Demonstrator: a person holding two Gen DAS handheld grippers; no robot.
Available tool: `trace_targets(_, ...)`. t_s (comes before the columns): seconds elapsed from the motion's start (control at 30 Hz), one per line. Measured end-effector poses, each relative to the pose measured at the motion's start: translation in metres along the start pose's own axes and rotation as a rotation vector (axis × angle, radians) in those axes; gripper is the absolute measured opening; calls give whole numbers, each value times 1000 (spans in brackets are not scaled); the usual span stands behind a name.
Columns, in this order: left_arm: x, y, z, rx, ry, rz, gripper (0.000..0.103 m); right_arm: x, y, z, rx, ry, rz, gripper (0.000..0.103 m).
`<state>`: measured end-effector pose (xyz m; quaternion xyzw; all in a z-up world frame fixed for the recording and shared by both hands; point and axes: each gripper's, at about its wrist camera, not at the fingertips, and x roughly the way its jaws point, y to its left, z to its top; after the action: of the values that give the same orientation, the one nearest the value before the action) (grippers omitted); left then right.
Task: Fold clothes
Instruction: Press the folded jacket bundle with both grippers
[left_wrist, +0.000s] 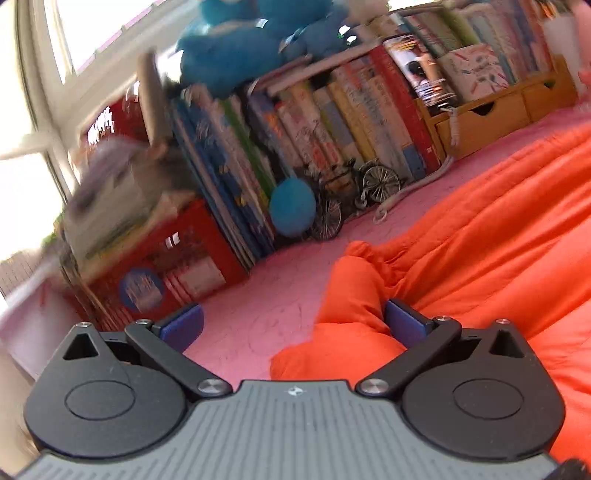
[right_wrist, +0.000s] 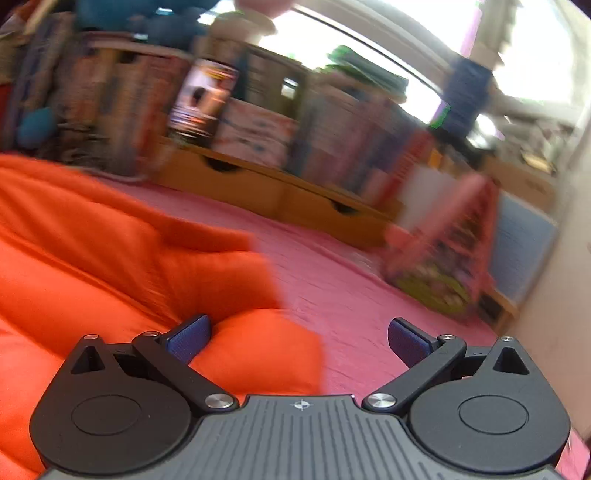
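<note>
A bright orange garment (left_wrist: 480, 229) lies spread over a pink cloth surface (left_wrist: 258, 295). In the left wrist view one bunched corner of it reaches in between the blue pads of my left gripper (left_wrist: 295, 325), which is open, with the right pad against the fabric. In the right wrist view the orange garment (right_wrist: 92, 240) fills the left side. A folded corner of it lies between the pads of my right gripper (right_wrist: 299, 341), also open, its left pad touching the cloth. Both views are motion-blurred.
A row of upright books (left_wrist: 314, 122) and wooden drawers (left_wrist: 484, 122) line the back edge of the pink surface. A blue plush toy (left_wrist: 255, 40), a small model bicycle (left_wrist: 354, 188) and a red box (left_wrist: 166, 273) stand there. A pink wire rack (right_wrist: 443, 240) sits at the right.
</note>
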<state>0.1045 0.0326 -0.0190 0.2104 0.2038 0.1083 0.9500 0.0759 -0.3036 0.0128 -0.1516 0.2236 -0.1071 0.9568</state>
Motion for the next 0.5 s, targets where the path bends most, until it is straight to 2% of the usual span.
trace_targets(0.2,9,11,-2,-36,47,-48,103,11,-8,-4,4,58,-34,102)
trace_targets(0.3,21,25,-3,-112,102,-131,103,17,-12,-5,22,94,-11,102)
trace_targets(0.43,36,43,-8,-245,181,-243,103,26,-26,-3,137,159,69,102)
trace_targets(0.5,40,47,-10,-281,202,-268,103,23,-33,-2,180,140,91,102)
